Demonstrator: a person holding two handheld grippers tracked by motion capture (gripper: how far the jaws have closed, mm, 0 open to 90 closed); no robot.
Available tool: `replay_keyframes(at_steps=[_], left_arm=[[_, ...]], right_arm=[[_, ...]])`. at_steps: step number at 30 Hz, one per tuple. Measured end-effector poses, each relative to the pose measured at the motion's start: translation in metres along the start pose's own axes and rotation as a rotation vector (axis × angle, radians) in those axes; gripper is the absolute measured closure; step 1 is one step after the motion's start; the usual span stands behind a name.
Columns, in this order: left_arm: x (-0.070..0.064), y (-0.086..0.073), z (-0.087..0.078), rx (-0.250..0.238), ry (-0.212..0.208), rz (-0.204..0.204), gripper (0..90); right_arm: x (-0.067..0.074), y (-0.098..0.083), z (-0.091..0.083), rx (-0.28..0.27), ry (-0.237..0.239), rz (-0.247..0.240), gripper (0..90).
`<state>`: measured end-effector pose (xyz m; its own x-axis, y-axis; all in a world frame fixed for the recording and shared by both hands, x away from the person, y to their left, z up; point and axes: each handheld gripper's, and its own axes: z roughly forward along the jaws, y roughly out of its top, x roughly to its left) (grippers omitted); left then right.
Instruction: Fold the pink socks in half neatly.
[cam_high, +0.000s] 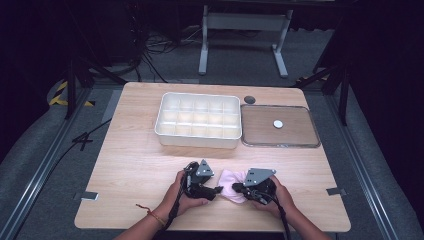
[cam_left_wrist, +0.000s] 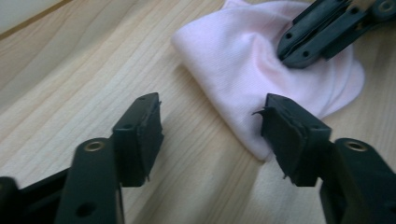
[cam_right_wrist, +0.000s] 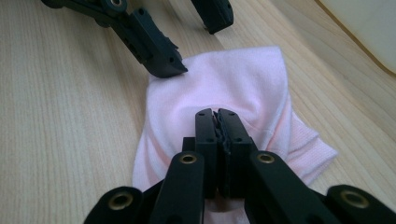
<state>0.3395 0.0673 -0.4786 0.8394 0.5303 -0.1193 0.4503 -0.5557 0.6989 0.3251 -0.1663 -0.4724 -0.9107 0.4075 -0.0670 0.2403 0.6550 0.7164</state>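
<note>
While the pink cloth (cam_high: 233, 185) lies low in the high view, just right of centre on the desk (cam_high: 135, 165), both tools are at it from either side. In the right gripper view the right tool (cam_right_wrist: 217, 114) is clenched, its jaws pressed together with a pucker of cloth (cam_right_wrist: 219, 93) drawn up to their tips, so it appears to pinch the fabric near the middle. In the left gripper view the left tool (cam_left_wrist: 212, 109) is released, its jaws standing apart: one is over bare wood at lower left, the other at the near edge of the cloth (cam_left_wrist: 233, 60), with nothing squeezed between them.

As a judgement, the work looks like folding or bunching the cloth and is at an early stage. One side is gripped, the other is not yet taken, and the cloth is rumpled and loosely doubled rather than neatly folded. The white divided tray (cam_high: 198, 120) at upper centre has empty compartments as far as can be seen, and the flat lid (cam_high: 279, 126) beside it at upper right is untouched. If the cloth is meant for the tray, that step is still ahead.
</note>
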Motion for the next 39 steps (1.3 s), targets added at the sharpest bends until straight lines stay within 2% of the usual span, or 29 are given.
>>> replay_keyframes(at_steps=[1,4,5,8,15,20,26,27,32,36,39], left_arm=[[-0.001,0.001,0.001,-0.003,-0.032,-0.015,44.7],[-0.001,0.003,0.003,-0.008,-0.054,-0.018,52.2],[0.000,0.003,0.004,-0.015,-0.088,-0.040,54.5],[0.001,0.004,0.006,-0.020,-0.117,-0.058,58.9],[0.003,0.005,0.006,-0.033,-0.162,-0.072,69.7],[0.002,0.008,0.004,-0.059,-0.187,-0.056,73.1],[0.000,0.010,0.001,-0.076,-0.189,-0.050,75.0],[0.000,0.010,0.000,-0.084,-0.183,-0.038,75.2],[0.001,0.011,-0.002,-0.082,-0.159,-0.033,77.2],[0.003,0.011,-0.003,-0.071,-0.135,-0.038,80.2],[0.004,0.011,-0.004,-0.069,-0.133,-0.029,82.8]], right_arm=[[0.001,0.000,0.000,0.001,-0.004,-0.004,88.4],[0.002,0.001,0.000,0.003,-0.013,-0.017,88.4],[0.002,0.000,0.000,0.000,-0.007,-0.013,88.4],[0.002,0.000,0.001,-0.005,-0.009,-0.014,88.5],[0.002,0.001,0.001,-0.001,-0.019,-0.023,88.6],[0.002,0.002,0.002,-0.004,-0.017,-0.024,88.5],[0.002,0.003,0.004,-0.005,-0.025,-0.028,88.6],[0.002,0.004,0.005,-0.006,-0.022,-0.028,88.6],[0.002,0.007,0.008,-0.008,-0.022,-0.026,88.2],[0.000,0.007,0.004,-0.024,-0.033,0.002,78.4],[-0.001,0.006,-0.003,-0.035,-0.048,0.002,79.0]])
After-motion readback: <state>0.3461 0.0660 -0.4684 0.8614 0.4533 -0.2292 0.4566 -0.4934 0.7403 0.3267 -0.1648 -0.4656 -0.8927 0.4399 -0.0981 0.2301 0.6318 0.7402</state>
